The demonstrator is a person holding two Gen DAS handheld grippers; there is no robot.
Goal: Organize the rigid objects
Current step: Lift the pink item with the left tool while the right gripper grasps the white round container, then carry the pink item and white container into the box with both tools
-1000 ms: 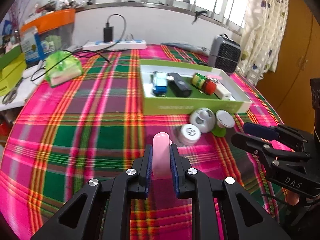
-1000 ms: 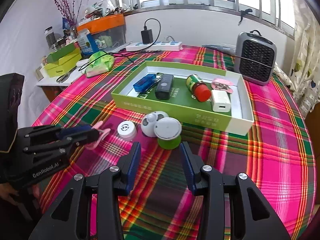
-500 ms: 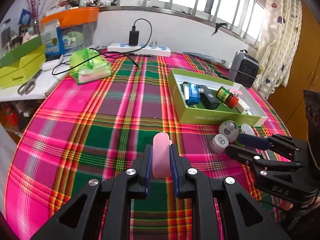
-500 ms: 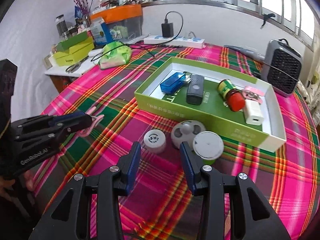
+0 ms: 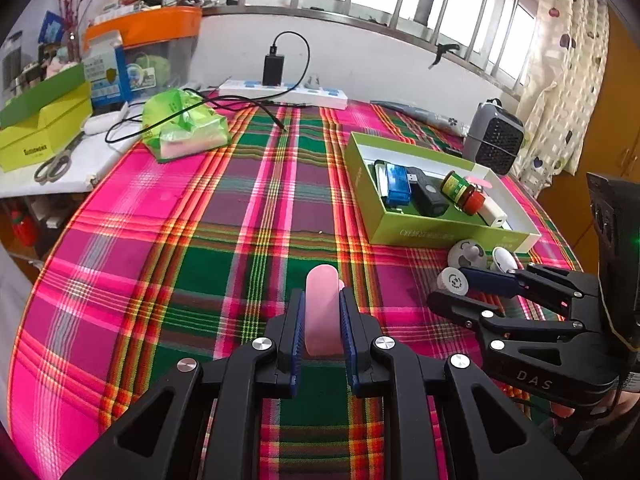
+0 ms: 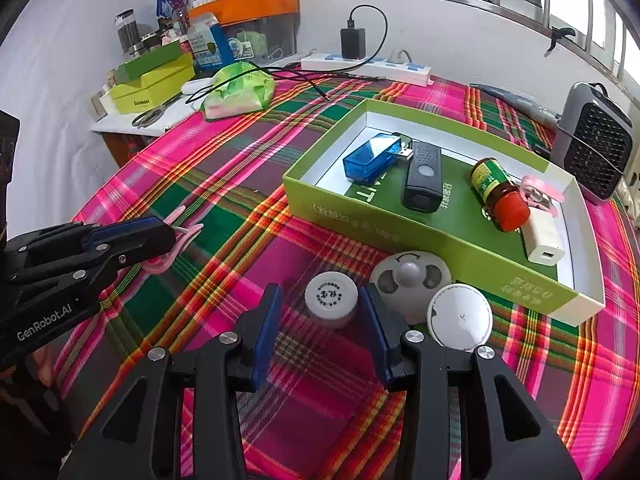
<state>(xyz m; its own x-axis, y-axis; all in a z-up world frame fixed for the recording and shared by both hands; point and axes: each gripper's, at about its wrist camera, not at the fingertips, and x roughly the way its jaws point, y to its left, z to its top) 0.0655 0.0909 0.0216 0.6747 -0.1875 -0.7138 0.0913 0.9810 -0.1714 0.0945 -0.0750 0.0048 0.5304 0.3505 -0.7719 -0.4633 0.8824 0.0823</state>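
My left gripper (image 5: 322, 300) is shut on a pink clip (image 5: 321, 312) and holds it above the plaid tablecloth; from the right wrist view this gripper (image 6: 168, 236) sits at the far left with the clip (image 6: 182, 236) sticking out. My right gripper (image 6: 321, 294) is open, its fingers standing on either side of a small white round cap (image 6: 330, 302) without touching it. Beside the cap lie a grey-white knobbed disc (image 6: 410, 276) and a white lid on a green base (image 6: 460, 316). Behind them is the green box (image 6: 400, 236), which contains a blue stick, a black device, a red-capped bottle and a white charger.
A grey heater (image 6: 592, 148) stands at the back right, a power strip (image 6: 368, 65) with a charger and cable along the wall. A green bag (image 6: 240, 92), scissors (image 6: 150, 116) and yellow-green boxes (image 6: 152, 80) sit at the back left. The table's edge curves at the left.
The right gripper has moved forward and down toward the white cap, which now lies between its fingers. The left gripper has drifted left, away from the box, still holding the pink clip.
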